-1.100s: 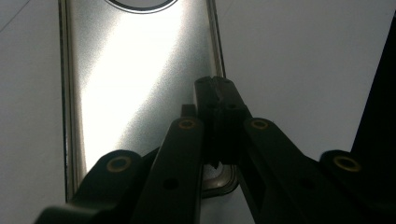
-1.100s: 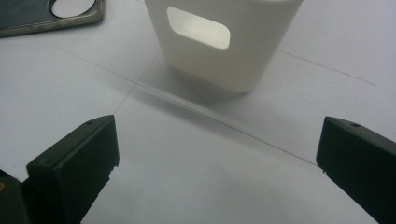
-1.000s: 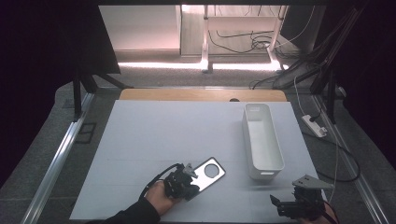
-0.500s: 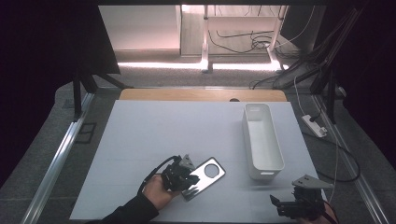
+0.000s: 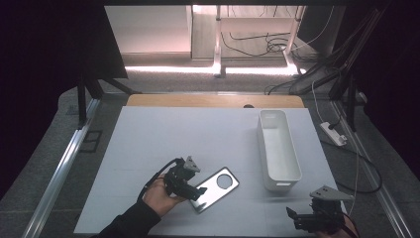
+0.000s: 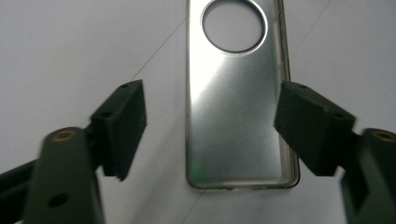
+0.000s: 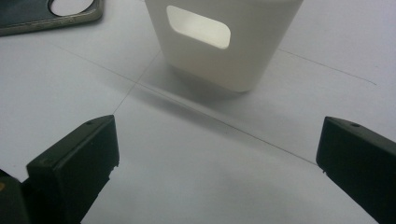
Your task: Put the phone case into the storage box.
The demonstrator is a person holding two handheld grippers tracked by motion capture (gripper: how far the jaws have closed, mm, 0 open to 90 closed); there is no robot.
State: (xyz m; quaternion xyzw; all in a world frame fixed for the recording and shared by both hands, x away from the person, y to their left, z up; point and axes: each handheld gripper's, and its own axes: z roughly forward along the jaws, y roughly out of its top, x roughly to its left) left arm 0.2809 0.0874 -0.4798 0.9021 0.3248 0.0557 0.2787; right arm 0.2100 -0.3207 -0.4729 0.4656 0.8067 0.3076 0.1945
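A silver phone case (image 5: 218, 186) with a round hole lies flat on the white table sheet (image 5: 173, 134). In the left gripper view the case (image 6: 238, 107) sits lengthwise between my jaws. My left gripper (image 5: 196, 190) is at the case's near end. Its jaws have just been opening, and my left gripper (image 6: 215, 123) now stands open, its pads off the case. My right gripper (image 5: 297, 218) rests near the front right edge. In its own view my right gripper (image 7: 219, 154) is open with nothing between the fingers.
A long white bin (image 5: 278, 148) stands at the right of the sheet, and its handle end (image 7: 224, 42) faces the right gripper. The case's corner (image 7: 42, 14) shows at that view's top left. A power strip (image 5: 333, 134) and cables lie off the table's right side.
The left gripper's jaws have opened and let go of the case, and the hand has lifted slightly up and left. The case stays flat. The right gripper has not moved.
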